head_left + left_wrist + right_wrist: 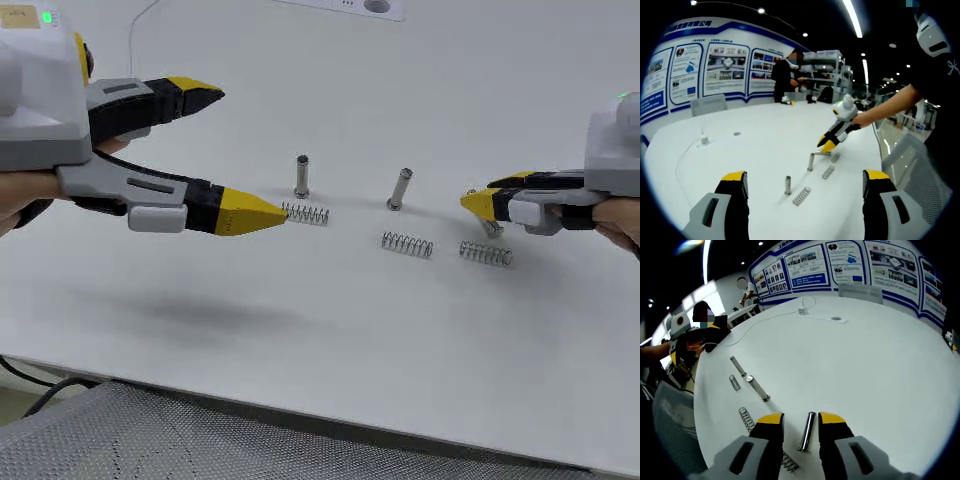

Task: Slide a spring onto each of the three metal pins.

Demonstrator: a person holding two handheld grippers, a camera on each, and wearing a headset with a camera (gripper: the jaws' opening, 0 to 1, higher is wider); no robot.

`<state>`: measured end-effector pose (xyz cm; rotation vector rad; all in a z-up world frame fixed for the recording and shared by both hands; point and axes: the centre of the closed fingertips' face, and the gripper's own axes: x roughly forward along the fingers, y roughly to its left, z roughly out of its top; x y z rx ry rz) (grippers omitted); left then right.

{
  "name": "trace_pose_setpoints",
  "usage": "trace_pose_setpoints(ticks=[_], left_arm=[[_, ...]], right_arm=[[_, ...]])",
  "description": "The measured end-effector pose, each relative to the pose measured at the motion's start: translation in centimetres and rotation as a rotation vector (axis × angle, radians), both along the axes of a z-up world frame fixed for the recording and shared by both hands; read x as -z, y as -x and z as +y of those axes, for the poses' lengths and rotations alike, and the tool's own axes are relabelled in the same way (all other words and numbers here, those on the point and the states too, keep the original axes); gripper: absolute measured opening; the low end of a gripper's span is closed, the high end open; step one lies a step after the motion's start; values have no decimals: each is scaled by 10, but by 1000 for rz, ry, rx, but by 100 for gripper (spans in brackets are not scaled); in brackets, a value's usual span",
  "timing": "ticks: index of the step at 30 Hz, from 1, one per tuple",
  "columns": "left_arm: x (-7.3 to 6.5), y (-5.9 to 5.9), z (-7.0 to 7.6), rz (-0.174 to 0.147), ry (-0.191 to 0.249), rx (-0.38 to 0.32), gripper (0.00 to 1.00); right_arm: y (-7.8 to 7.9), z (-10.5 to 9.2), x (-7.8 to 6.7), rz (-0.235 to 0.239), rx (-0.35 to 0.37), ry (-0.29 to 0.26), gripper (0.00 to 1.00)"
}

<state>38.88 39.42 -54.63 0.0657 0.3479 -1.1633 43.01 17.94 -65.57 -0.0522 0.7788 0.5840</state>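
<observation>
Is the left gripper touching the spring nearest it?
Apart. In the left gripper view the spring lies on the table midway between the left gripper's wide-open jaws, with bare table on both sides. The head view alone looks like contact.

Bright, even overhead light; ceiling strip lights (852, 17) glare; soft shadow (190, 312) on the white worktop (400, 335); both gripper views bend at edges.

1. Left pin (302, 176), middle pin (400, 188), right pin (491, 227) in a row across the table (330, 330);
2. left spring (306, 213), middle spring (407, 244), right spring (486, 253) lie just before them, one each
</observation>
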Motion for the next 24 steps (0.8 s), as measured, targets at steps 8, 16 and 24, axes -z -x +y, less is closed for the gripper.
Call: trace_pose_setpoints(ticks=[8, 16, 24], left_arm=[[3, -3, 7, 6, -4, -20, 97], [9, -8, 13, 12, -9, -36, 96], [6, -8, 5, 7, 6, -26, 95]], right_arm=[[-3, 1, 19, 70, 18, 67, 22], [-2, -6, 25, 114, 49, 162, 10], [-2, -4, 27, 145, 13, 227, 9]])
